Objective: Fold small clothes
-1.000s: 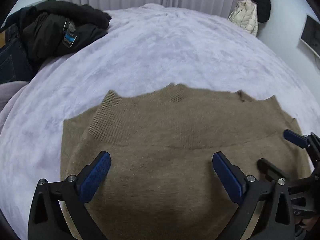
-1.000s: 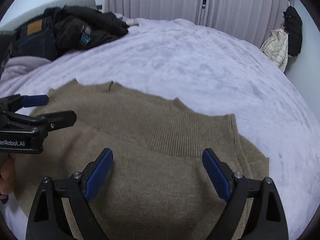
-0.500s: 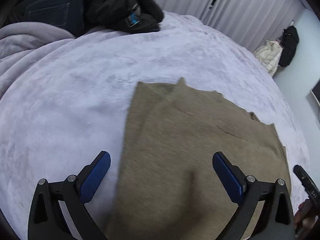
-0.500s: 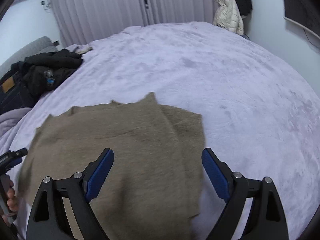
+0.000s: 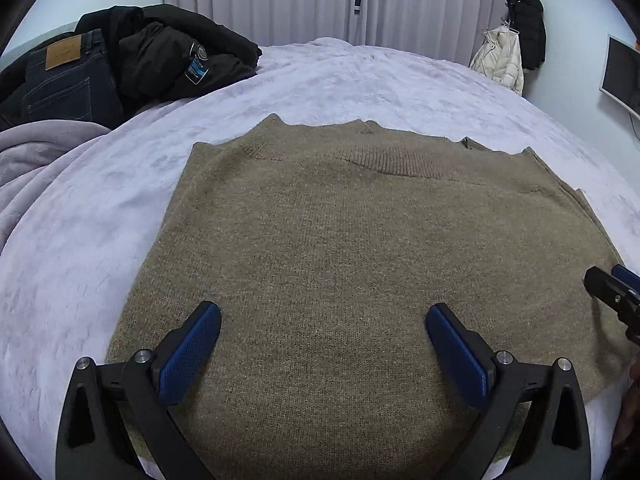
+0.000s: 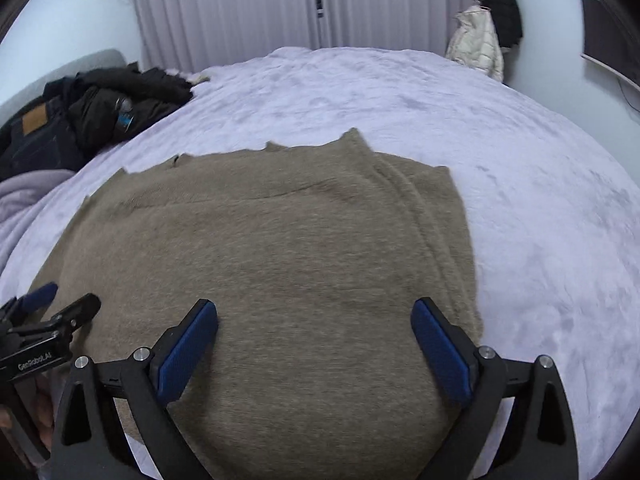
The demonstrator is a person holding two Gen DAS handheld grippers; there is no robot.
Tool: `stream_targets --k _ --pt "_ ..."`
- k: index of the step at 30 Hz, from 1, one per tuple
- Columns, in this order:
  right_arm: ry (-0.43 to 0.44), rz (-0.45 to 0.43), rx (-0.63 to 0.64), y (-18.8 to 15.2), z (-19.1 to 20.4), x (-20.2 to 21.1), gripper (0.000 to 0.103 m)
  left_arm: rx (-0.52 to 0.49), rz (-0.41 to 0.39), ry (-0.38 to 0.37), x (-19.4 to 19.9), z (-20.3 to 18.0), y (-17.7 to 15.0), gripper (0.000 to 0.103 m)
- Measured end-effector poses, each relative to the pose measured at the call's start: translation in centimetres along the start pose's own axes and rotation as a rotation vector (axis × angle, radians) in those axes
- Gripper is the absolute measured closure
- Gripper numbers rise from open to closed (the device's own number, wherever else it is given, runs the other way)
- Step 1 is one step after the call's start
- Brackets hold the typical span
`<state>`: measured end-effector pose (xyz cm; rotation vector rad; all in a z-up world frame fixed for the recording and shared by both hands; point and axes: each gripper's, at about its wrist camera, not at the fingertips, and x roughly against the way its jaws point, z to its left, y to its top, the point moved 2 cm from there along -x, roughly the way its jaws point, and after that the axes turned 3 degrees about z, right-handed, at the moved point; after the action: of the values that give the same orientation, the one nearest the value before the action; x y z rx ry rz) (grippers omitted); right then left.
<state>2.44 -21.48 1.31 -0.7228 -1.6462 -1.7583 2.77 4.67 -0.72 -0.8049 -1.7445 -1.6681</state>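
Note:
A tan knit sweater lies flat on the pale lavender bed cover, folded into a rough rectangle with ribbed bands at its far edge. It also shows in the right wrist view. My left gripper is open and empty above the sweater's near part. My right gripper is open and empty above the near part too. The right gripper shows at the right edge of the left wrist view; the left gripper shows at the left edge of the right wrist view.
A pile of dark jackets and jeans and a grey blanket sit at the bed's far left. Coats hang on the far right wall beside a screen. Curtains lie behind the bed.
Both cameras swung outward to the sweater's sides half a second ago and have swung back to face it squarely. The sweater has not visibly moved. Both grippers stayed open.

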Motion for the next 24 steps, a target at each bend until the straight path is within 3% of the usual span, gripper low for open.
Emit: stream_targets --k 5,11,15,18,21,24 --pt "-0.062 -0.001 0.060 -0.7 1.4 -0.8 0.001 0.003 0.002 -0.004 -0.3 0.2 0.1 0.000" --pt "-0.042 -0.008 0.048 -1.0 0.6 -0.5 0.001 0.006 0.044 -0.001 0.4 0.3 0.7 0.000" --pt "-0.046 -0.008 0.053 -0.9 0.5 -0.7 0.001 0.098 -0.023 0.027 2.4 4.2 2.8 0.000" --pt "-0.046 -0.010 0.052 -1.0 0.6 -0.6 0.001 0.171 0.097 0.009 -0.2 8.3 3.9 0.000" --pt "-0.046 -0.012 0.054 -0.9 0.7 -0.6 0.000 0.301 0.268 -0.149 -4.2 11.8 3.8 0.000" --pt "-0.042 -0.012 0.055 -0.9 0.7 -0.7 0.000 0.299 0.272 -0.194 -4.9 11.8 4.4 0.000"
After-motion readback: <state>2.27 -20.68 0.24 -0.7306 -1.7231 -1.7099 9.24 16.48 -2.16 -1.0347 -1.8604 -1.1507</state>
